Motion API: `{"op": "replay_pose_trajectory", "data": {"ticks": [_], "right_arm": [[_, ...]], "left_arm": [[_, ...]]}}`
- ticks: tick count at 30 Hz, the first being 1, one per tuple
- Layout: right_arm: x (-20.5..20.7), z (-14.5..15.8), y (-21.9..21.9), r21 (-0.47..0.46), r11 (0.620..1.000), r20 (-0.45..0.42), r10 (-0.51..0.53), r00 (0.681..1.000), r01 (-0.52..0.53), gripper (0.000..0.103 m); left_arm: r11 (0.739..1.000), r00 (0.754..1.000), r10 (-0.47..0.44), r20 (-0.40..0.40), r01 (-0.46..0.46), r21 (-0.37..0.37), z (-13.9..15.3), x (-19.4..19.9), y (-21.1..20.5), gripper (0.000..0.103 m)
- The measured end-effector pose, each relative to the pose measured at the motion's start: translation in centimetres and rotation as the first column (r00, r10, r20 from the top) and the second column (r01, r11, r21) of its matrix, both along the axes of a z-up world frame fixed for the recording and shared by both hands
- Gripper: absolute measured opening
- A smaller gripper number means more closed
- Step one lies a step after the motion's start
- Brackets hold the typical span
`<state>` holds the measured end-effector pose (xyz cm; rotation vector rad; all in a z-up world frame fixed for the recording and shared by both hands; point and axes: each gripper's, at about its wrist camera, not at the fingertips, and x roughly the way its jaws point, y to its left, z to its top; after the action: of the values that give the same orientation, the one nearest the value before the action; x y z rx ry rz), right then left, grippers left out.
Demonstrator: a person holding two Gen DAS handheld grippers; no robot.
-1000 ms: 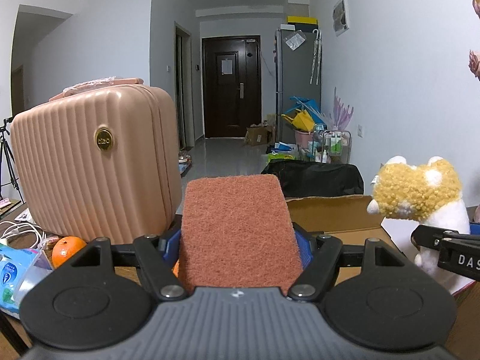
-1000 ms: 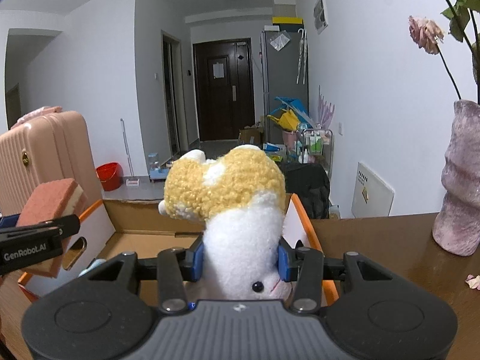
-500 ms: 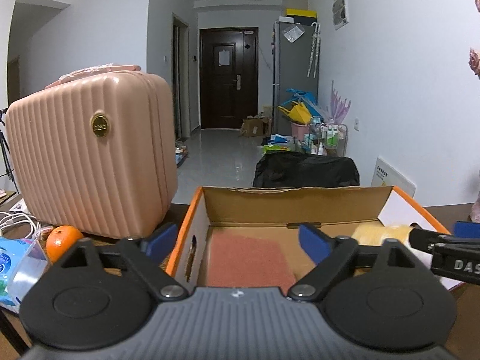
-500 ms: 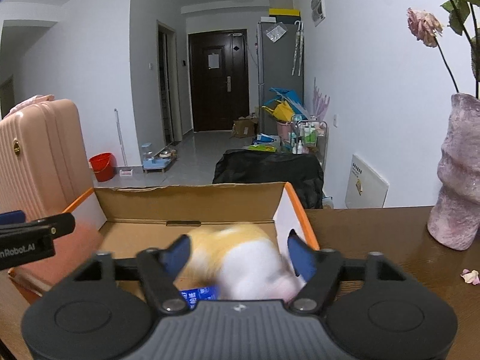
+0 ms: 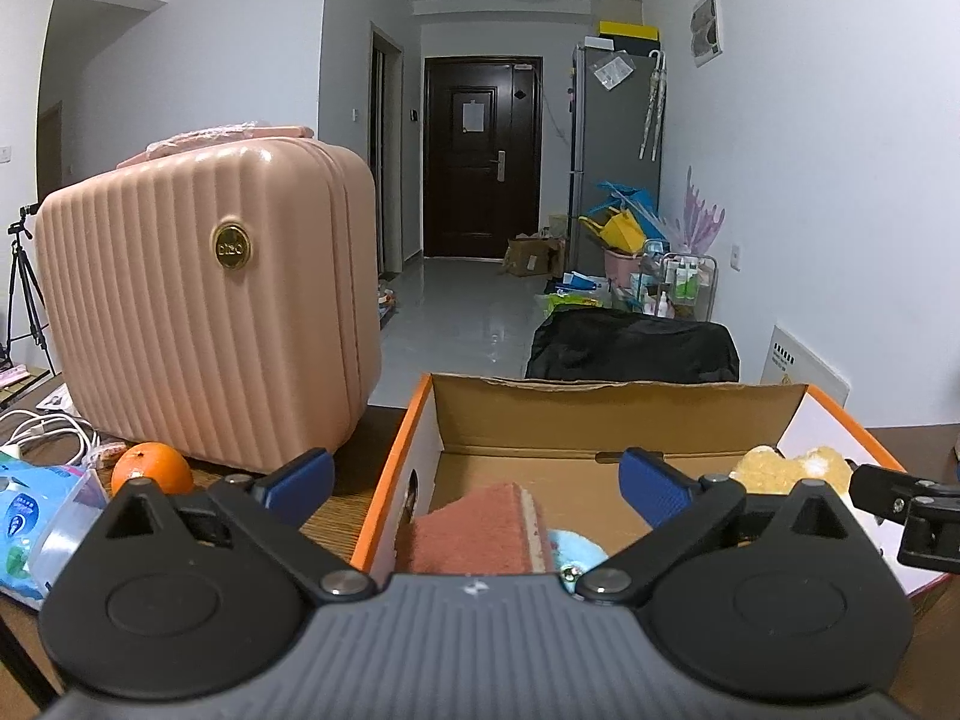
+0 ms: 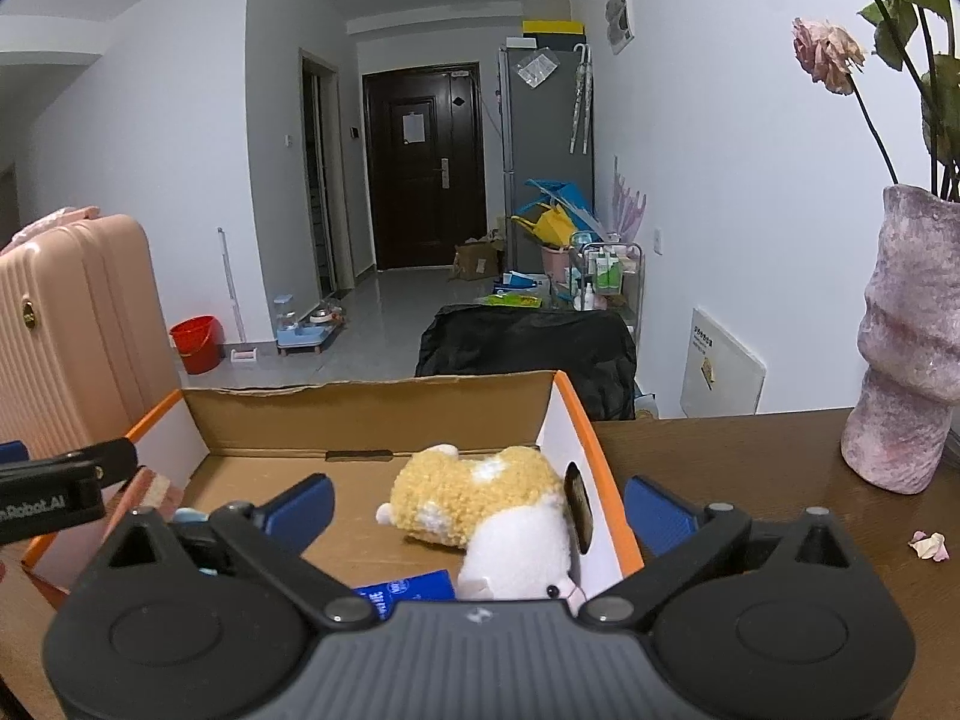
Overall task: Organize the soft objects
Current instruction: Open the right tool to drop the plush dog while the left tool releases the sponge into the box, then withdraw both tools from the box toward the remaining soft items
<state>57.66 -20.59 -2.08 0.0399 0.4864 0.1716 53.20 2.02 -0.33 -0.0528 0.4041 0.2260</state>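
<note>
- Left gripper [image 5: 474, 477]: jaws have just been opening and now stand spread wide, nothing pinched; the sponge [image 5: 480, 525] lies below and between them, not touching the pads.
- Sponge is inside the cardboard box [image 5: 612, 414], against its left wall, tilted on edge, long axis running away from the camera.
- Right gripper [image 6: 477, 510]: jaws have just been opening, spread wide, empty.
- Plush toy [image 6: 486, 510] lies on its side in the box, against the right wall, yellow head toward the far wall, white body toward the camera.
- A blue packet [image 6: 405, 591] and a light blue soft thing [image 5: 576, 546] also lie in the box, near its front edge.
- Judgement: both drops look done; next soft item is probably outside the box. The left gripper is nearer the clutter left of the box: orange [image 5: 152, 468], blue pack [image 5: 27, 522], suitcase [image 5: 204, 300].
</note>
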Motion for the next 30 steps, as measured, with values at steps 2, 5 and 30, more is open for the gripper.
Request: {"op": "replay_pose_trajectory", "data": {"ticks": [2,5,30], "right_arm": [[-0.8,0.3,0.2,-0.001,1.0,0.013,-0.001,1.0,0.001,0.103],[-1.5,1.1,0.3,-0.005,1.0,0.03,-0.007,1.0,0.007,0.103],[-11.1,2.3,-1.0,-0.084,0.995,0.082,0.066,0.994,-0.059,0.103]], "left_arm": [[1.0,1.0,0.003,0.01,-0.003,-0.011,0.2,-0.3,0.2,0.103],[0.999,1.0,-0.005,0.019,0.005,-0.049,0.6,-0.9,0.6,0.103],[0.999,0.997,-0.047,0.061,0.047,-0.001,1.4,-10.2,2.7,0.103]]}}
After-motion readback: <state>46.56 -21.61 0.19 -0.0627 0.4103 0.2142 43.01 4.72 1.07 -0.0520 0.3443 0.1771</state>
